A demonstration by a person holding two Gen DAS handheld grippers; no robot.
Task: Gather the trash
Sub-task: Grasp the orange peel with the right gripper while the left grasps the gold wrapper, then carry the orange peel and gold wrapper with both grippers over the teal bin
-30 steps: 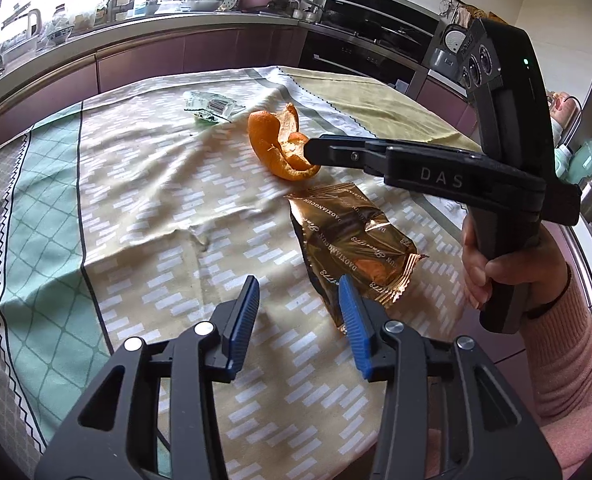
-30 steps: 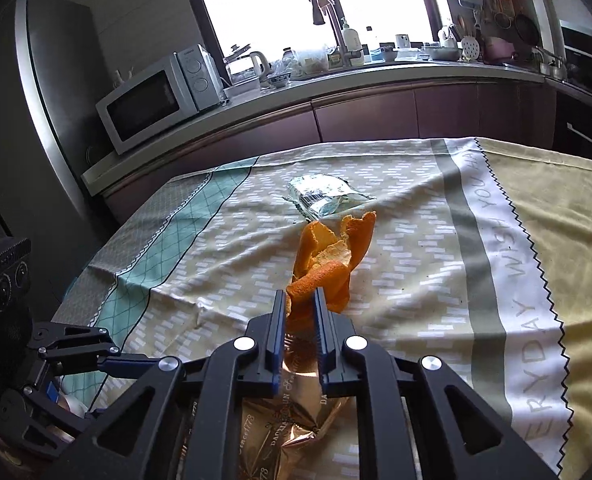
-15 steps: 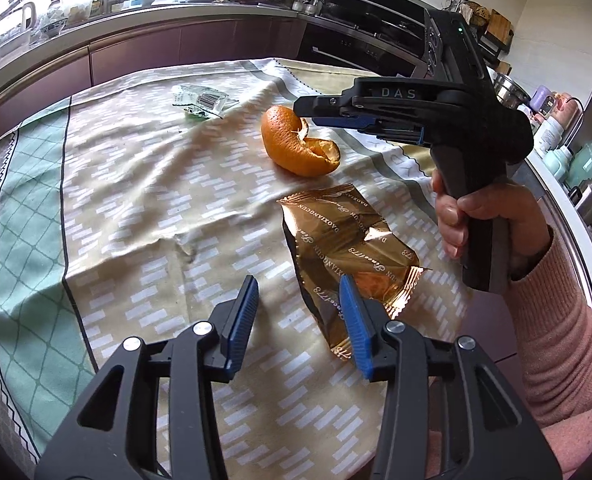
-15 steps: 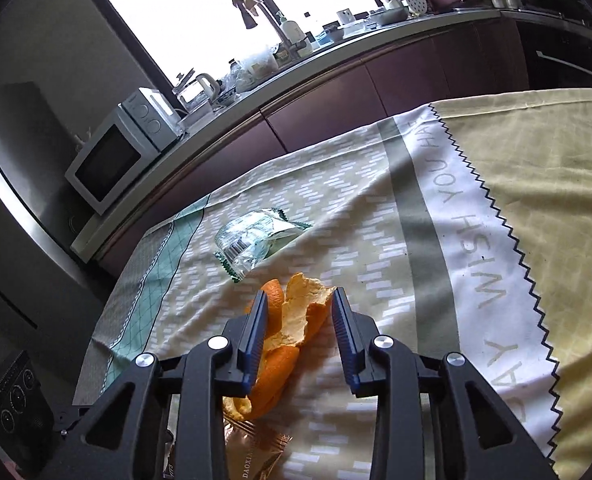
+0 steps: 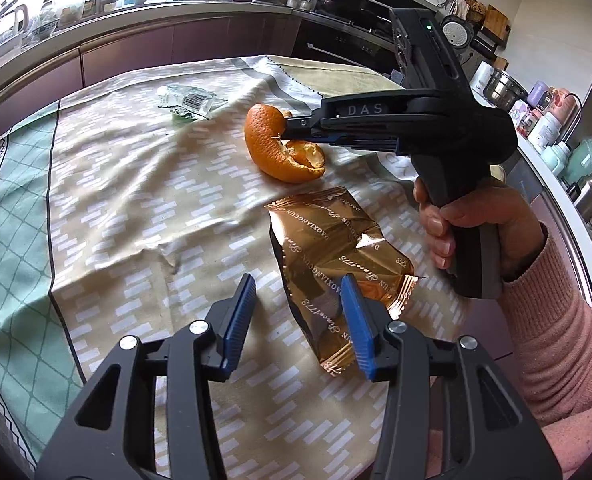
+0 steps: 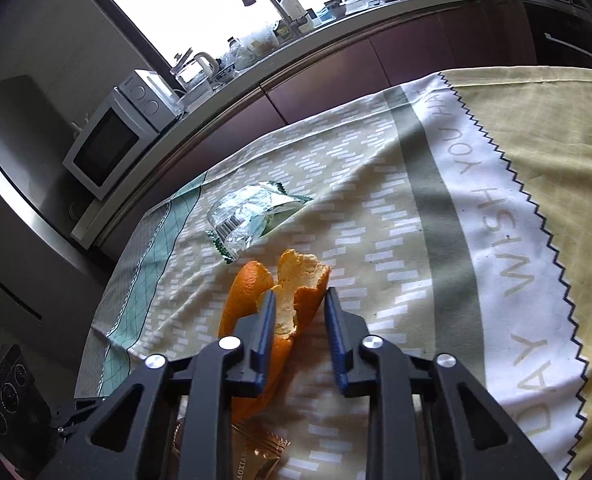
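Note:
An orange peel (image 5: 271, 148) lies curled on the patterned tablecloth (image 5: 115, 200). My right gripper (image 6: 300, 294) reaches it from the right, its jaws closing on the peel's upright flap (image 6: 296, 280), and both pads touch it. From the left wrist view, the right gripper (image 5: 285, 130) bites the peel's top edge. A crumpled gold foil wrapper (image 5: 336, 240) lies nearer. My left gripper (image 5: 299, 280) hovers open just above its near end and holds nothing. A clear and green wrapper (image 6: 247, 212) lies farther back.
A person's hand (image 5: 476, 220) in a pink sleeve holds the right gripper. Kitchen counters ring the table, with a microwave (image 6: 107, 148) on the left counter and bottles and jars (image 5: 548, 128) along the right edge. The cloth is wrinkled near the middle (image 5: 167, 252).
The right gripper moved past the gold wrapper to the peel, rolled, opened its jaws around the peel's flap and narrowed them on it. The left gripper stayed in place.

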